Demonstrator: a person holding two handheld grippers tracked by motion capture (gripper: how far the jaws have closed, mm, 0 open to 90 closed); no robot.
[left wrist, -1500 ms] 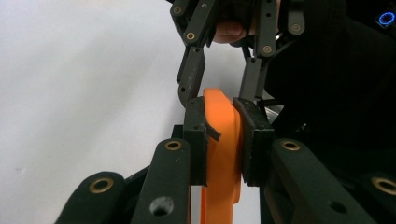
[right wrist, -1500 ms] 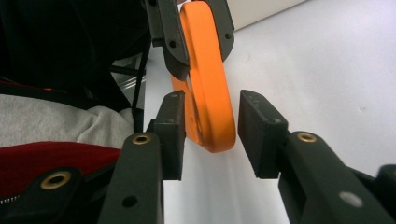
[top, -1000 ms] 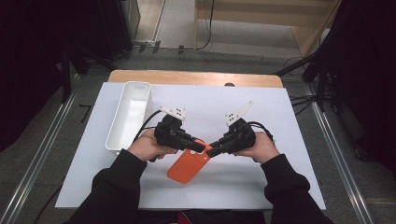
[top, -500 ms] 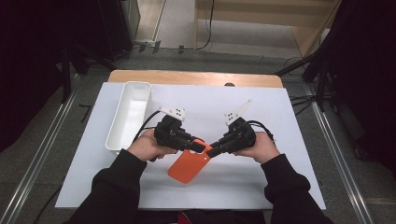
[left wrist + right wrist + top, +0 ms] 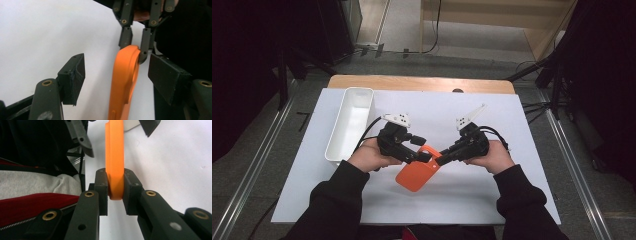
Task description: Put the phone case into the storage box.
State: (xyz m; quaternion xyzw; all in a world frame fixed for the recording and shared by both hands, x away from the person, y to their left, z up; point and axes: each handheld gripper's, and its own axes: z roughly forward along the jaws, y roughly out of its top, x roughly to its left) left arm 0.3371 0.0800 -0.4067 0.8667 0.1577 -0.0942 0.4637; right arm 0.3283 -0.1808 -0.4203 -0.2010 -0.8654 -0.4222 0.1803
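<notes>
A flat orange plastic piece with a looped handle [image 5: 414, 175] is held edge-on just above the white table sheet [image 5: 492, 200] near its front middle. My right gripper [image 5: 438, 161] is shut on the rim of the handle loop; in the right gripper view its pads [image 5: 101, 187] press both faces of the orange piece [image 5: 115, 152]. My left gripper [image 5: 422, 149] is open, one jaw on each side of the orange piece [image 5: 123, 82] without touching it. The right gripper's fingertips [image 5: 125, 37] show beyond the handle in the left gripper view.
A long white tray [image 5: 347, 127] lies at the left of the sheet, close to my left hand. The table's wooden back edge [image 5: 422, 82] shows beyond the sheet. Metal rails run along the floor on both sides.
</notes>
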